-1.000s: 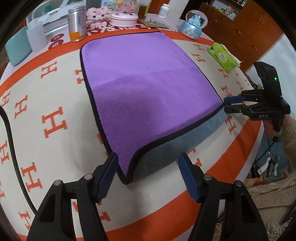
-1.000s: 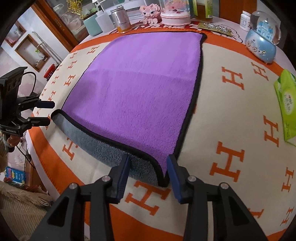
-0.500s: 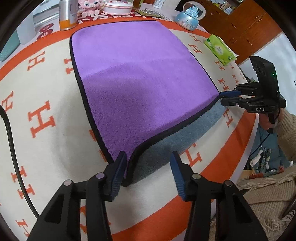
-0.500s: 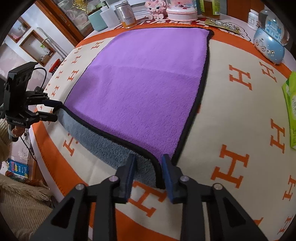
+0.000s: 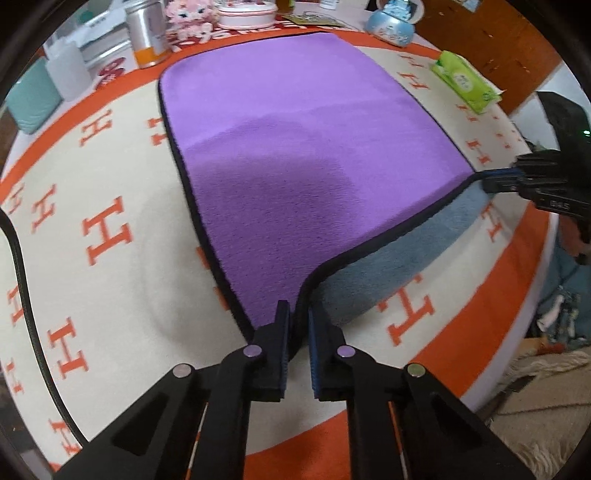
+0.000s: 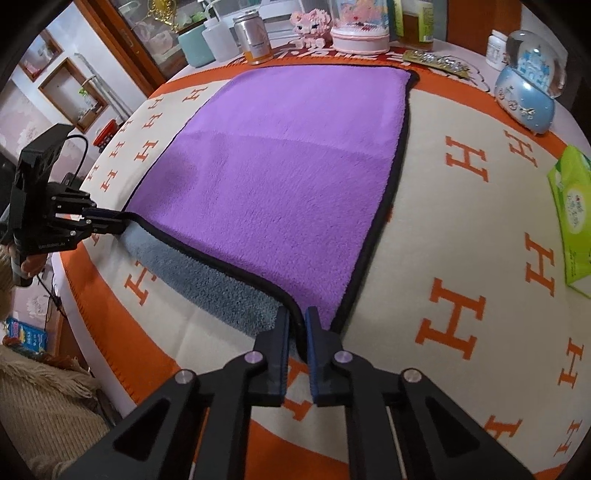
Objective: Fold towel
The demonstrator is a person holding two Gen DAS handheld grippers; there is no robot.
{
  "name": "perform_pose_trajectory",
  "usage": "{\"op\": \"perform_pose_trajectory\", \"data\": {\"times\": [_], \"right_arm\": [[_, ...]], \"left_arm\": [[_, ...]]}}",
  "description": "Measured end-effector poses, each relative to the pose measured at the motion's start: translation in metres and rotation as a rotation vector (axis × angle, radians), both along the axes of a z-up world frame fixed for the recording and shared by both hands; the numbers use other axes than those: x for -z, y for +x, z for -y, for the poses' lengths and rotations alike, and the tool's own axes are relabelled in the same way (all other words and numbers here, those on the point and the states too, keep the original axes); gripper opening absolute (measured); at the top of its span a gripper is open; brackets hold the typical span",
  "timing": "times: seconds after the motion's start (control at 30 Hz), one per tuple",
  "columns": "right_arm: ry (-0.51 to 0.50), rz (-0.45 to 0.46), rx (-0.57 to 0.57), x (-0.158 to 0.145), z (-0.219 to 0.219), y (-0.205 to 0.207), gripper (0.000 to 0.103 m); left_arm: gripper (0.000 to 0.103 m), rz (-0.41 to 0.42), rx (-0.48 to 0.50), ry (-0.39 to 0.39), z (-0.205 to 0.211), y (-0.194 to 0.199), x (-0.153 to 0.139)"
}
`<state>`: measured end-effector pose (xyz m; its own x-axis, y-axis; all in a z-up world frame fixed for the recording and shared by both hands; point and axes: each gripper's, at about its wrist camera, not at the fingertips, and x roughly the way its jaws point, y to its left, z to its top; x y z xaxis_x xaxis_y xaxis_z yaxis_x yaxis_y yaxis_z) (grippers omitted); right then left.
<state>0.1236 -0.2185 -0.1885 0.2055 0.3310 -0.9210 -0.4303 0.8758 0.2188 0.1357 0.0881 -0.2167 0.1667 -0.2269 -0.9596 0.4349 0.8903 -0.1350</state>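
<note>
A purple towel [image 5: 310, 147] with a black hem and grey underside lies spread on the table; it also shows in the right wrist view [image 6: 280, 177]. My left gripper [image 5: 298, 317] is shut on the towel's near left corner. My right gripper [image 6: 297, 317] is shut on the near right corner. Both corners are lifted a little, so the grey underside [image 5: 388, 254] shows along the near edge. Each gripper is seen from the other's view: the right one [image 5: 495, 179] and the left one [image 6: 114, 221].
The table wears an orange and cream cloth [image 5: 110, 229] with H letters. At the far edge stand a metal can [image 6: 253, 35], white bottle [image 6: 218, 35], pink toy [image 6: 310, 24], pink box [image 6: 360, 37] and blue snow globe [image 6: 526, 88]. A green tissue pack [image 6: 570, 218] lies right.
Both grippers have closed on the towel's near corners, the left from wide open. The corners have risen slightly off the table.
</note>
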Motion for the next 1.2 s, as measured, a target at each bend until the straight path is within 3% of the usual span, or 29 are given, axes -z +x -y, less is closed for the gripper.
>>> {"op": "perform_pose_trajectory", "data": {"times": [0.2,0.4,0.5,0.73,1.2], "right_arm": [[0.006,0.070,0.050,-0.017,-0.003,-0.002,0.005],[0.000,0.169,0.087,-0.047,-0.009,0.015,0.005],[-0.010,0.214,0.104,-0.060,-0.011,0.031,0.005],[-0.044,0.285,0.158,-0.078,-0.020,0.086,0.005],[-0.057,0.349,0.247,-0.095,-0.033,0.175,0.005]], "left_arm": [[0.005,0.052,-0.054,0.073,0.007,-0.004,-0.011],[0.005,0.148,-0.147,0.112,0.008,0.014,-0.042],[0.005,0.199,-0.213,0.099,0.010,0.032,-0.061],[0.005,0.304,-0.258,0.125,0.016,0.087,-0.089],[0.005,0.386,-0.330,0.163,0.011,0.182,-0.102]]}}
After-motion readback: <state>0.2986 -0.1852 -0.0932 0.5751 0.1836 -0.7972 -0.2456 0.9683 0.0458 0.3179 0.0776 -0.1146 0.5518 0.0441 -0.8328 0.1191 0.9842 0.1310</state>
